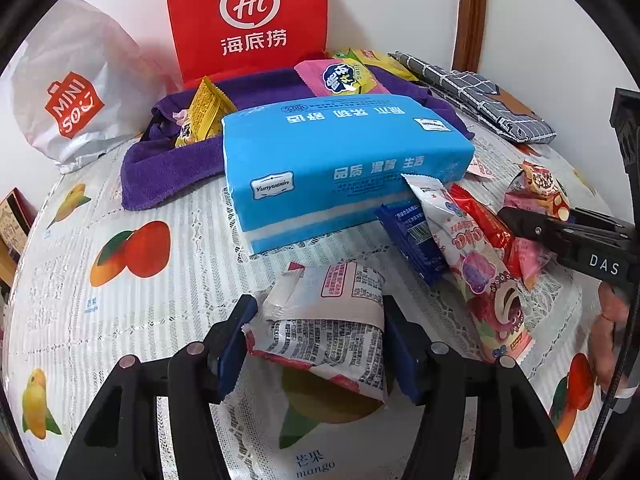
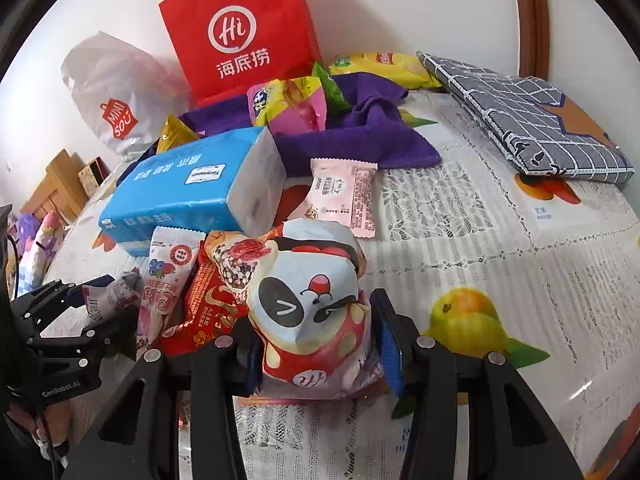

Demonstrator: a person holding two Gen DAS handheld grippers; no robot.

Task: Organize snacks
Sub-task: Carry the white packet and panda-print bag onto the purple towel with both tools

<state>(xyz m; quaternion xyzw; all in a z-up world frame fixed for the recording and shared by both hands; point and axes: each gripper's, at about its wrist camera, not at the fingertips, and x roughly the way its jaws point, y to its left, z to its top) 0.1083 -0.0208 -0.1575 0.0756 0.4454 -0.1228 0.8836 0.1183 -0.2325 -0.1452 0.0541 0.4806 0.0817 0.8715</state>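
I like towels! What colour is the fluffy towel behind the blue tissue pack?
Purple. The fluffy towel shows best in the left wrist view.

Tissue pack [image 1: 340, 160] mid-table [image 1: 120, 320], partly on towel [image 1: 168, 168]. Paper bag [image 1: 248, 16] behind, against wall. Snack packets [image 1: 472, 248] heaped right of pack. Folded cloth [image 1: 480, 96] at far right edge.

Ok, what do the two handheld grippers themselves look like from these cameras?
Both are black plastic with triangular cut-outs, silver round pivot pins and blue pads lining the jaws. The left gripper carries white "GenRobot.AI" lettering, seen from the right camera; the right gripper shows white "DAS" lettering in the left view. A black cable runs beside it.
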